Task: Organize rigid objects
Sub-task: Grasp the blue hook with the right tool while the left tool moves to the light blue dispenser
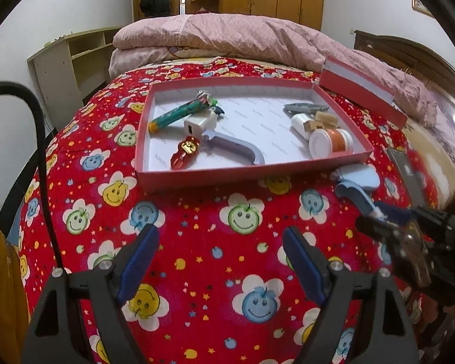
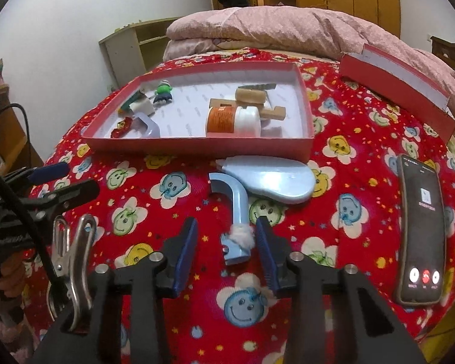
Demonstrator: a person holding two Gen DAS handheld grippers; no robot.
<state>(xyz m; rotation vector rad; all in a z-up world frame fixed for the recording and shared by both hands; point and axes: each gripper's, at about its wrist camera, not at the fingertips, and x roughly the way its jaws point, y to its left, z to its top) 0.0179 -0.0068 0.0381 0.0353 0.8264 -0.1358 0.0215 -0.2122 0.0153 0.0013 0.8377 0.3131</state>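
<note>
My right gripper (image 2: 227, 254) brackets the pale blue L-shaped piece (image 2: 235, 212) on the bedspread (image 2: 348, 227), jaws open; left gripper (image 1: 220, 261) open, empty; next I'd close, then lift into the red box (image 2: 197, 145).

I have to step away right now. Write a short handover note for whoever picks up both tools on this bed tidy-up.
Left tool: open, empty, hovering over the red blanket short of the red box.
Right tool: open, straddling the near end of the light blue L-shaped piece, not yet closed on it.
Done: the orange-labelled bottle, wooden blocks, white charger, green pen and others lie in the box.
Left: the L-shaped piece and the light blue oval part beside it lie on the blanket in front of the box. A phone lies to the right.
</note>
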